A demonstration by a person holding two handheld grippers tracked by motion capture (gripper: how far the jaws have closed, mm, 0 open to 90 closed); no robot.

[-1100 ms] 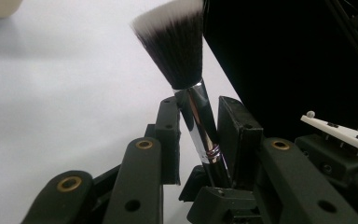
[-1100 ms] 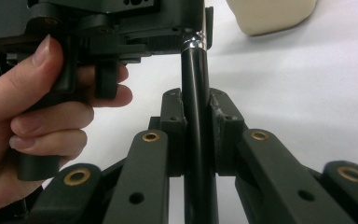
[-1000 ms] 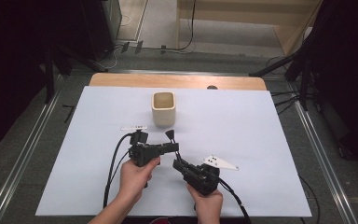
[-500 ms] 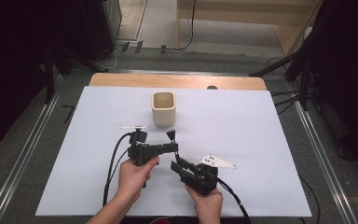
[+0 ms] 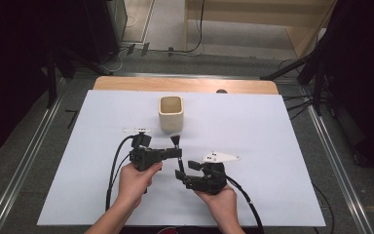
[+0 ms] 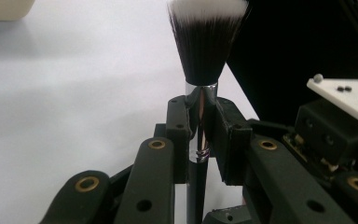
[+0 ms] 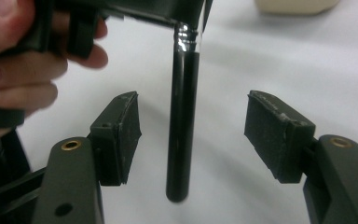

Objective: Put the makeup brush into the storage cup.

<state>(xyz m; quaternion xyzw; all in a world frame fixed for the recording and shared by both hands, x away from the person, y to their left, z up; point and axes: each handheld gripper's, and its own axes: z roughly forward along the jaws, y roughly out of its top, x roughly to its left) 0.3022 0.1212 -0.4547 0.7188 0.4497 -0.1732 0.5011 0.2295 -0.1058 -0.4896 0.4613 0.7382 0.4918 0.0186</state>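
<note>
Black-handled makeup brush [image 6: 200,93] with a chrome ferrule and dark, white-tipped bristles: held above the white table sheet [image 5: 272,146], near the table's middle, bristles toward the cup. In the high view the brush [image 5: 177,146] runs roughly 12 to 6 o'clock, head at 12.

Left gripper [image 6: 200,135]: jaws clamped together on the brush at the ferrule, one pad on each side, bristles standing clear above them. This gripper [image 5: 175,152] carries the brush alone.

Right gripper [image 7: 193,135]: jaws apart, having just been opening. The black handle [image 7: 182,126] hangs between the two pads, touching neither; clear gap on both sides. From the high view this gripper [image 5: 179,174] sits at about 6 o'clock of the brush, just beside the left one.

Step in hand, as I judge it: a hand-over, right to left. The right gripper has let go and the left has the grip.

Next move likely calls for: right gripper to draw back clear of the handle without knocking it, then the left to carry the brush toward the cream, square-mouthed ceramic cup [image 5: 171,112], which stands upright at about 12 o'clock of the brush, near but apart. Which end should go in I cannot tell.

Risk: a high, short grip on the smooth ferrule; the handle could swing.
</note>
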